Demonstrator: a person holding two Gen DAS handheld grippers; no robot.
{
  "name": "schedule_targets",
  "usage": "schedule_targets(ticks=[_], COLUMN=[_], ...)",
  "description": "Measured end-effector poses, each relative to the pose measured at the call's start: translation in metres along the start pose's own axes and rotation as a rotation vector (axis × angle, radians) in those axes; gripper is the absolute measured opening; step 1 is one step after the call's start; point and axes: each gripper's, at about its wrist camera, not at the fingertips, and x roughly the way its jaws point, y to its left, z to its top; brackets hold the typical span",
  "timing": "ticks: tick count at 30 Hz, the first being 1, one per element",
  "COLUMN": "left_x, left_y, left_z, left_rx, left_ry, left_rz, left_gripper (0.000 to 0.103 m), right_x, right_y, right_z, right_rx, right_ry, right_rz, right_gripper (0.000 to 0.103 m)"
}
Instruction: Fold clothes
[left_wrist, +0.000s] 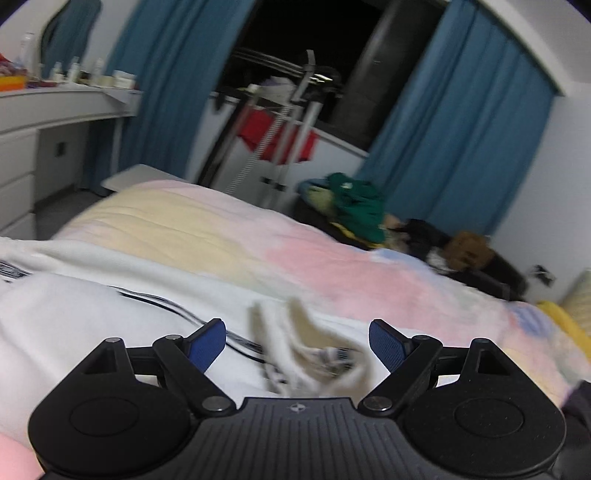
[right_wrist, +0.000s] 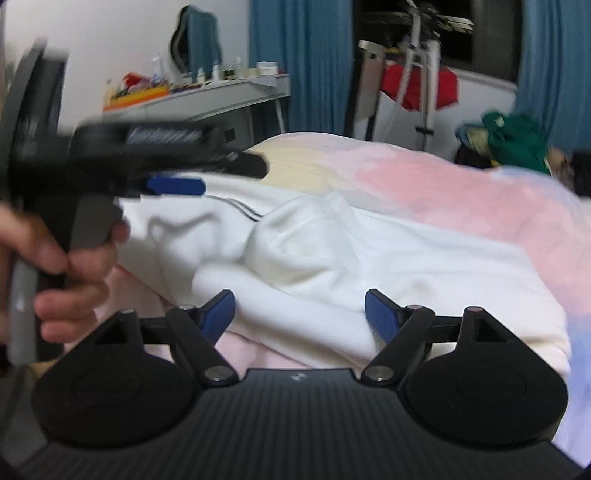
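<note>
Gaping empty, both tongs (left_wrist: 297, 341) (right_wrist: 300, 314) over white garment (right_wrist: 369, 258) (hand (right_wrist: 70, 273) only in right view)

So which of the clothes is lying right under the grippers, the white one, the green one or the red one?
The white garment with thin dark stripes, spread on the pastel blanket. The green clothes sit piled beyond the bed, and the red cloth hangs on the drying rack.

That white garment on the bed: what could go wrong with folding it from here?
The white garment lies rumpled on the soft blanket, so a fold may come out crooked. Both the right gripper and the left gripper are open with nothing held, so a hasty grab might pinch the blanket too.
</note>
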Motion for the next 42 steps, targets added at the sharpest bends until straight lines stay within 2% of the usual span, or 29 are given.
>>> schedule_targets(ticks=[3,4,6,8,9,11,12,14,17,21,24,26,28,31,35,37,40,42], left_x=[0.001,0.003,0.005,0.011,0.016,0.029,0.035,0.047,0.058,0.061,0.052,0.036,0.021,-0.009,-0.037,-0.040,-0.031,-0.028], left_y=[-0.010,-0.014,-0.021,-0.027,-0.029,-0.030,-0.031,-0.031,-0.028,-0.025,-0.022,-0.015,-0.006,0.018,0.069,0.095,0.138,0.158], left_z=[-0.008,-0.011,-0.019,-0.025,-0.027,-0.032,-0.035,-0.041,-0.047,-0.049,-0.046,-0.040,-0.036,-0.035,-0.036,-0.039,-0.046,-0.046], left_rx=[0.016,0.019,0.026,0.051,0.060,0.075,0.081,0.090,0.080,0.096,0.060,0.000,-0.063,-0.193,-0.449,-0.583,-0.789,-0.838], left_ry=[0.008,0.012,-0.012,-0.021,-0.004,0.039,0.063,0.112,0.180,0.184,0.187,0.193,0.199,0.208,0.152,0.135,0.154,0.113], left_rz=[-0.073,-0.078,-0.040,-0.009,0.002,0.037,0.060,0.112,0.136,0.151,0.149,0.147,0.148,0.183,0.247,0.278,0.254,0.286], left_gripper=[0.084,0.081,0.075,0.075,0.075,0.075,0.078,0.081,0.082,0.083,0.083,0.082,0.087,0.087,0.088,0.088,0.086,0.085], right_x=[-0.016,-0.018,-0.010,-0.004,-0.001,0.007,0.014,0.024,0.030,0.033,0.031,0.031,0.030,0.026,0.021,0.018,0.013,0.009], right_y=[-0.030,-0.041,-0.064,-0.078,-0.082,-0.087,-0.088,-0.091,-0.090,-0.093,-0.091,-0.090,-0.089,-0.088,-0.089,-0.086,-0.079,-0.073], right_z=[0.006,0.008,0.012,0.007,0.002,-0.007,-0.010,-0.014,-0.024,-0.029,-0.030,-0.030,-0.031,-0.030,-0.028,-0.027,-0.024,-0.021], right_rx=[0.097,0.117,0.151,0.190,0.207,0.212,0.209,0.210,0.203,0.235,0.239,0.233,0.224,0.221,0.242,0.235,0.224,0.221], right_ry=[-0.069,-0.098,-0.123,-0.112,-0.103,-0.077,-0.058,-0.027,-0.007,-0.005,-0.006,-0.008,-0.007,-0.004,-0.005,-0.019,-0.061,-0.096], right_rz=[-0.080,-0.120,-0.178,-0.219,-0.233,-0.265,-0.283,-0.301,-0.317,-0.310,-0.314,-0.321,-0.326,-0.328,-0.323,-0.331,-0.330,-0.295], right_gripper=[0.079,0.078,0.075,0.059,0.055,0.037,0.034,0.033,0.033,0.032,0.032,0.032,0.032,0.032,0.032,0.033,0.034,0.034])
